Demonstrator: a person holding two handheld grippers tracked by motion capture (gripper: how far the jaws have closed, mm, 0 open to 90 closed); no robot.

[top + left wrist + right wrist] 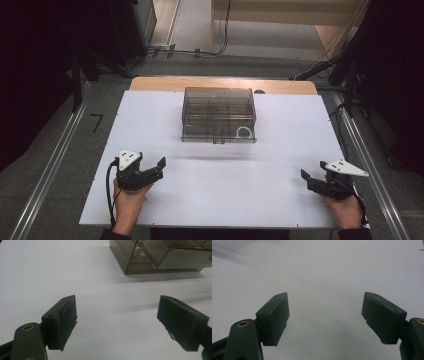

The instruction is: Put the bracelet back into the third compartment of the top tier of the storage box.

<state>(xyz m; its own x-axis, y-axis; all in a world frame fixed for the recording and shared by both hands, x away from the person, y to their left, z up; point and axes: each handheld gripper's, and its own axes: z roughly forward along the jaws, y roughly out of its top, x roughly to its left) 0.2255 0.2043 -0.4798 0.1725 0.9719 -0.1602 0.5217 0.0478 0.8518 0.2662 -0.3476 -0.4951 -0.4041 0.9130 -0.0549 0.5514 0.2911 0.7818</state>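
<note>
While both rest low on the white table [150,130], the left gripper [150,172] and right gripper [312,181] gape wide — nothing between their jaws. The clear compartment box [219,120] sits closed well beyond them, mid-table — nearer the left gripper's line

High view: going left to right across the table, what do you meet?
Left gripper, jaws open, near the front left edge → clear compartment box at the middle, farther back → right gripper, jaws open, near the front right edge. All sit over the white table.
</note>
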